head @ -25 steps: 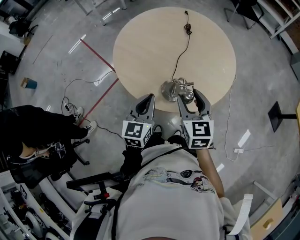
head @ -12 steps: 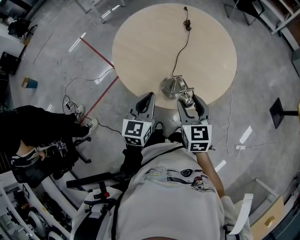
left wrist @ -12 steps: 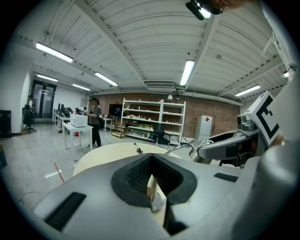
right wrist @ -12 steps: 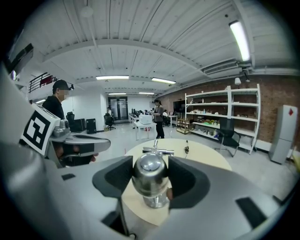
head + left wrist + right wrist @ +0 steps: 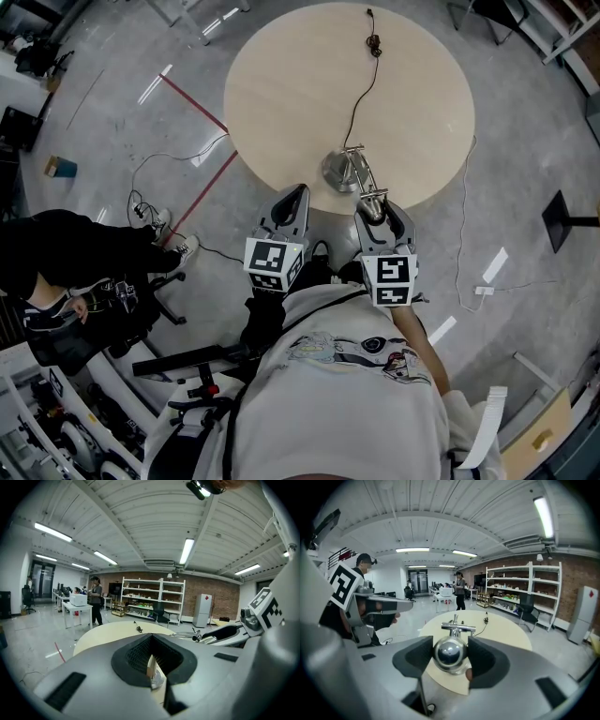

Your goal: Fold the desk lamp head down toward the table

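1. While the right gripper [image 5: 382, 212] had its jaws pinched on the chrome lamp head [image 5: 449, 654], that head stood above the near rim of the round desk [image 5: 281, 84], carried on its jointed arm [image 5: 361, 173]; step judged: lowering the head, hardly begun.
2. Lamp base [image 5: 336, 175]: seated on the desk just inside the near rim; a pull toward the person would likely drag it off, so the push was best sent downward and in over the desk, turning about the arm's joints.
3. Grip: round, polished surface, judged apt to slip; jaws best kept square across the ball's widest part, motion slow.
4. Left gripper [image 5: 290, 204]: jaws pressed together, holding nothing, beside the right one and short of the desk; judged free to steady the base should it tip.
5. Cord [image 5: 360, 98]: trailing from the base across the desk, well apart from the head.
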